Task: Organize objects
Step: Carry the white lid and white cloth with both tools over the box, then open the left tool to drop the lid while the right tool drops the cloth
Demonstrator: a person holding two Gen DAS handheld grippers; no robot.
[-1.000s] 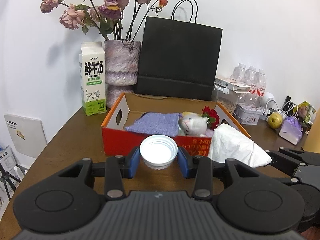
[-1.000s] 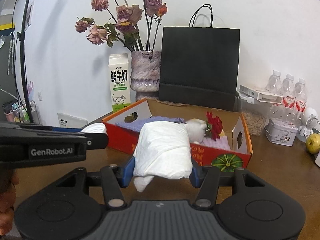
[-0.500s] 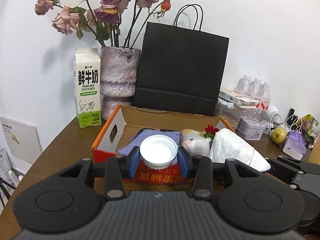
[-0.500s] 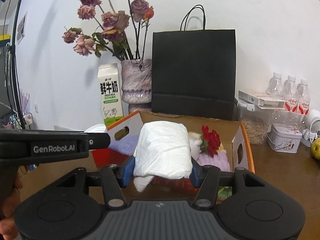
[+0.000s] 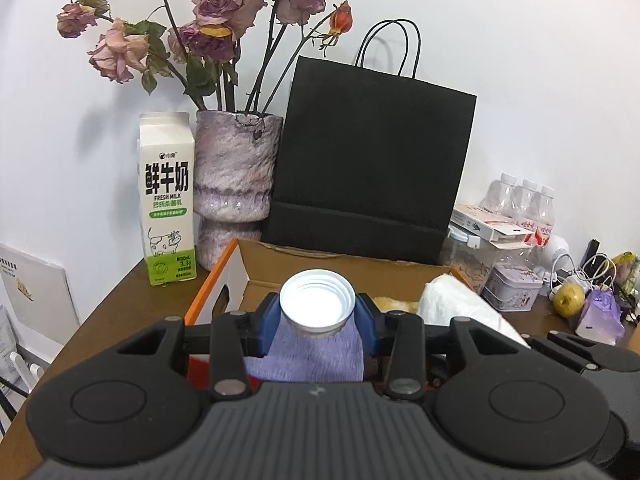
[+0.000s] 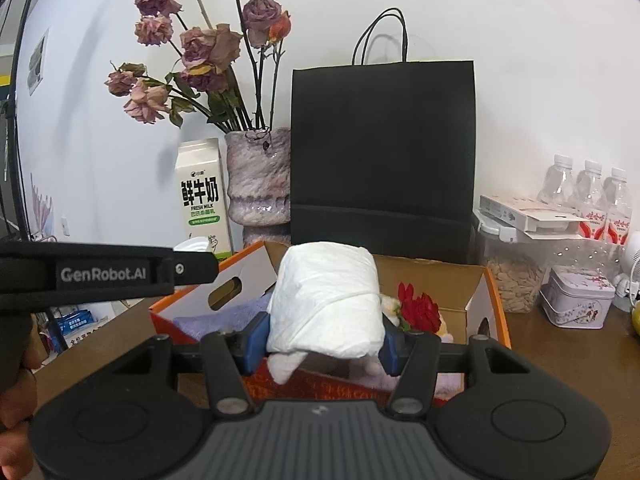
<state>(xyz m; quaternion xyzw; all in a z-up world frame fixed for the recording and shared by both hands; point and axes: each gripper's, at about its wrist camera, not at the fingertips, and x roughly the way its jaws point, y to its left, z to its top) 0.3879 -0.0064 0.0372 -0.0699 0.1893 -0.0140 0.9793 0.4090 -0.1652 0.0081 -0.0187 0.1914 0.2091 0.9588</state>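
The left gripper (image 5: pixel 317 317) clamped a ribbed white plastic cap (image 5: pixel 317 305) above a purple knitted cloth (image 5: pixel 316 354) in the orange cardboard box (image 5: pixel 212 280). Only the right view showed the red flower (image 6: pixel 418 307) inside, where the right gripper (image 6: pixel 324 340) squeezed a soft white paper bundle (image 6: pixel 326 300) over the box on the brown wooden bench (image 6: pixel 560 356), white wall behind.
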